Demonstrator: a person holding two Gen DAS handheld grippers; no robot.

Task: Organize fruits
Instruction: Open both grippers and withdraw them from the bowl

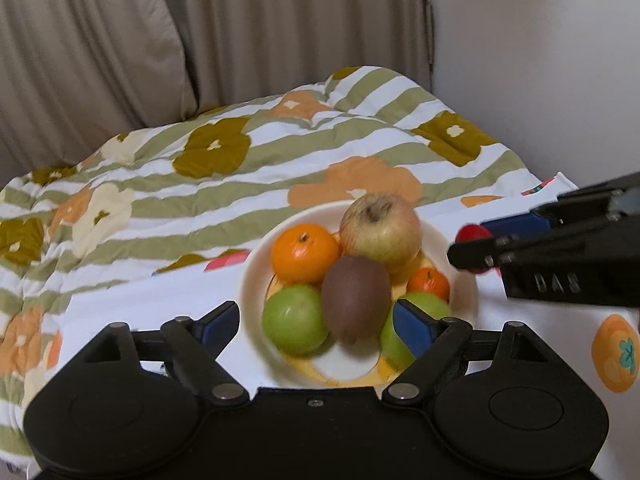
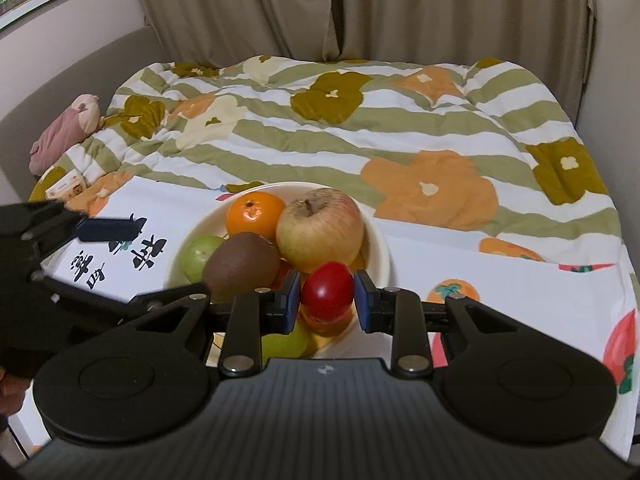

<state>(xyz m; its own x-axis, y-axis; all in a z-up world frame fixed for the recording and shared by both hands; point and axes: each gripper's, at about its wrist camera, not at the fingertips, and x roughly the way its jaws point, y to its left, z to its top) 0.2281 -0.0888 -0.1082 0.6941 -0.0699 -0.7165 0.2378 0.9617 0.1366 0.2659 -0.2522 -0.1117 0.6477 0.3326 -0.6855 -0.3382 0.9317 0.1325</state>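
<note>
A white bowl (image 1: 248,276) (image 2: 378,240) on a white printed cloth holds an apple (image 1: 380,228) (image 2: 320,232), a large orange (image 1: 305,255) (image 2: 255,218), a brown kiwi (image 1: 355,298) (image 2: 240,266), two green fruits (image 1: 294,318) (image 2: 199,254) and a small orange (image 1: 429,283). My left gripper (image 1: 316,322) is open just before the bowl, its jaws astride the kiwi and a green fruit. My right gripper (image 2: 326,300) is shut on a small red fruit (image 2: 328,290) (image 1: 474,234), held over the bowl's near right rim.
The bowl's cloth (image 2: 500,292) carries fruit prints and black lettering. Behind lies a rumpled striped floral quilt (image 2: 360,128). A pink soft toy (image 2: 66,132) lies at the far left. Curtains (image 2: 360,4) and a wall close the back.
</note>
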